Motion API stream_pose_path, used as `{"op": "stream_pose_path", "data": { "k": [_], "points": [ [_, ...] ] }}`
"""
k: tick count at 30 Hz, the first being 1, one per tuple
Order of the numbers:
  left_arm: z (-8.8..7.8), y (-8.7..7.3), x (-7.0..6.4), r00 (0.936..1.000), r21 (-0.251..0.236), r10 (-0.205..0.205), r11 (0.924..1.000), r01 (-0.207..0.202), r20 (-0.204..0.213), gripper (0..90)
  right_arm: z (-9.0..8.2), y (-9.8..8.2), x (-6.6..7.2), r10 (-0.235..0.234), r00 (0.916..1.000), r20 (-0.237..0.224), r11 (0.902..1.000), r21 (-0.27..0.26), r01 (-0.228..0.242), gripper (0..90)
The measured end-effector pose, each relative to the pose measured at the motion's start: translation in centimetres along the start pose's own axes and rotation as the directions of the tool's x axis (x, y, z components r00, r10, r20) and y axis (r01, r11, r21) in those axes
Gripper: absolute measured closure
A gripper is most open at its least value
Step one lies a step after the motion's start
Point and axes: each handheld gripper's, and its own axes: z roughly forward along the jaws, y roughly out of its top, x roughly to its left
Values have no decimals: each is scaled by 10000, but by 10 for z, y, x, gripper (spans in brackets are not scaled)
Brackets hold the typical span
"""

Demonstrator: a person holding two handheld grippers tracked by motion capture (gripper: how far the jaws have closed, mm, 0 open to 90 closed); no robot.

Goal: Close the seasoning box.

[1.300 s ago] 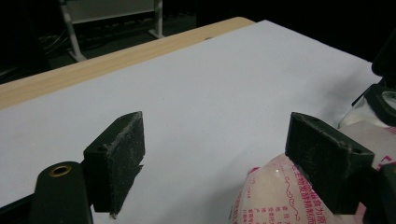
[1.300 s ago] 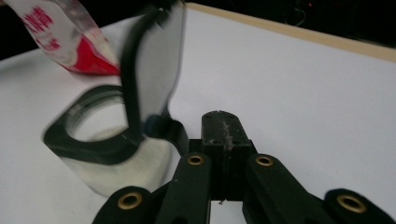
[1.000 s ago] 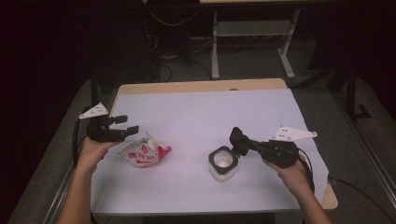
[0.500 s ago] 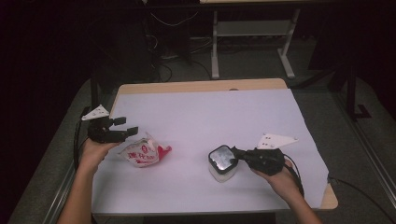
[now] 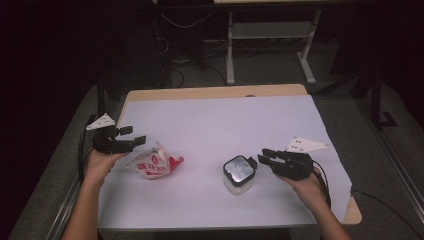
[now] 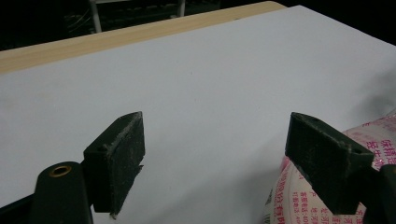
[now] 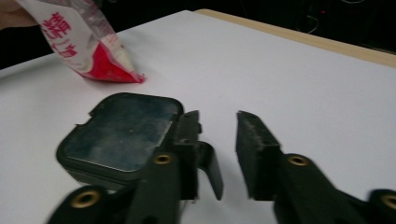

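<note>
A small white container with a black lid point(image 5: 239, 170) stands on the white table cover point(image 5: 215, 120), right of centre. My right gripper point(image 5: 263, 155) sits just right of it. Its jaws have just been opening and hold nothing. In the right gripper view the lid point(image 7: 121, 130) lies beside the left jaw of this gripper point(image 7: 217, 126). A white and red printed bag point(image 5: 152, 164) lies at the left. My left gripper point(image 5: 134, 136) hovers open at its upper left edge. In the left gripper view the bag point(image 6: 289, 196) shows behind the right jaw of that gripper point(image 6: 215, 135).
The wooden table edge point(image 5: 210, 92) runs along the far side, with a metal desk frame point(image 5: 230, 45) and cables on the floor behind. A cable point(image 5: 380, 200) trails off the right side. Bare white cover lies between and beyond the two objects.
The right gripper brought the black lid down onto the open white container, then let go of it and opened. The left hand and the bag stayed put.
</note>
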Motion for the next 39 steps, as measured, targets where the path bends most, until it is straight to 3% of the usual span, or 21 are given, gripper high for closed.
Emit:
{"op": "stream_pose_path", "data": {
  "k": [7, 15, 33, 39],
  "points": [
    [1, -2, 0, 10000, 64, 11, 10000, -11, 49, 195, -3, -4, -13, 249, 9985, 487, 9997, 6, -250, 451],
    [0, -3, 0, 10000, 105, 29, 9999, -30, 40, 195, -2, -13, -33, 620, 9923, 1076, 9979, 106, -635, 341],
    [1, -13, 2, 10000, 93, -70, 9999, 70, -51, 195, -5, -39, -66, 1085, 9695, 2200, 9939, -69, -1097, 273],
    [1, -15, 0, 10000, 193, -67, 9998, 68, -30, 195, -6, -40, -66, 1058, 9698, 2197, 9942, -57, -1072, 273]
  ]
}}
